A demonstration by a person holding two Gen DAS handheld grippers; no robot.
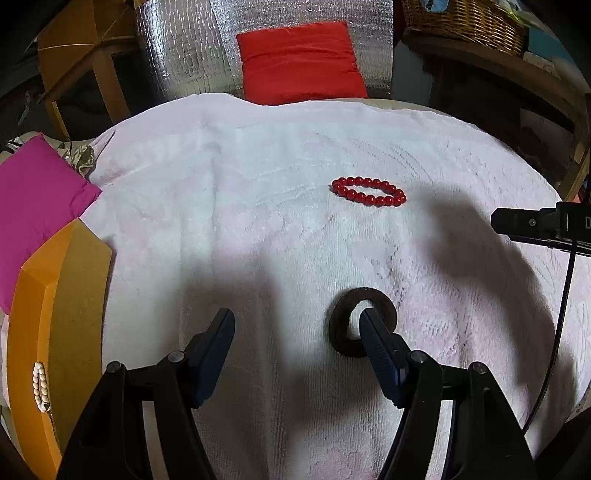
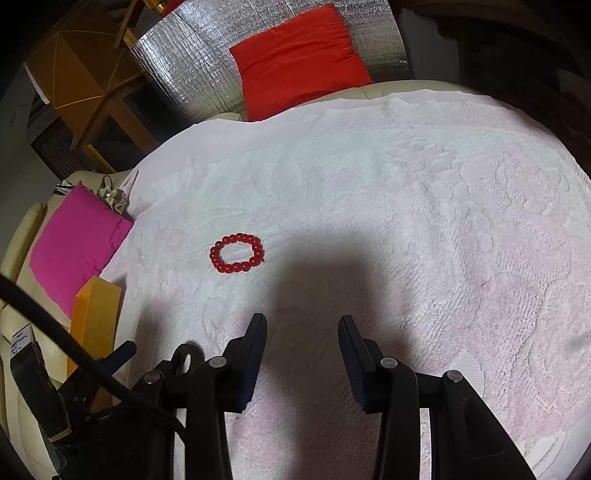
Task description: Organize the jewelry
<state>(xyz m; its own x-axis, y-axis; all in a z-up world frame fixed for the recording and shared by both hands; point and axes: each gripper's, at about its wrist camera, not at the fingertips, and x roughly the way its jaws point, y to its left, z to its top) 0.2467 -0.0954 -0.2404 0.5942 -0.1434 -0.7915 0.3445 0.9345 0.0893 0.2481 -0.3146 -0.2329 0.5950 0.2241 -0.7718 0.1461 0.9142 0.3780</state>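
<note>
A: One container on the left edge: an orange box (image 1: 40, 306) with a brownish lining, open to view. Inside, a string of small cream beads (image 1: 40, 386) against its near wall. Rest of the interior I cannot make out.

B: Other jewelry?

A: Red bead bracelet (image 1: 368, 191) flat on the white towel (image 1: 258, 177), well apart from the box. Dark ring-shaped bangle (image 1: 364, 322) also on the towel, close in.

B: Left gripper?

A: Left gripper (image 1: 297, 323) has its jaws spread wide, nothing clamped. The right-hand fingertip (image 1: 373, 328) sits in front of the bangle's hole; touching or above it, cannot tell.

B: Right one?

A: Right gripper (image 2: 303, 328) with jaws parted, only bare towel between them. The red bracelet lies ahead and to its left.

B: Any writing?

A: A white letter on the black device at the right edge of the left wrist view, cut off. A small white label low left in the right wrist view, too blurred to read.

B: Surface and room?

A: Towel is textured with raised patterns, faintly pink in the shadowed parts, spread over a cream cushioned seat. Magenta cushion (image 1: 33, 206) beside the box, red cushion (image 1: 301, 62) beyond the far edge against silver quilted foil (image 1: 184, 48). Wooden furniture (image 1: 85, 55) far left, wicker basket (image 1: 465, 22) on a shelf far right. Dim room; hard shadows of both grippers fall across the towel.
</note>
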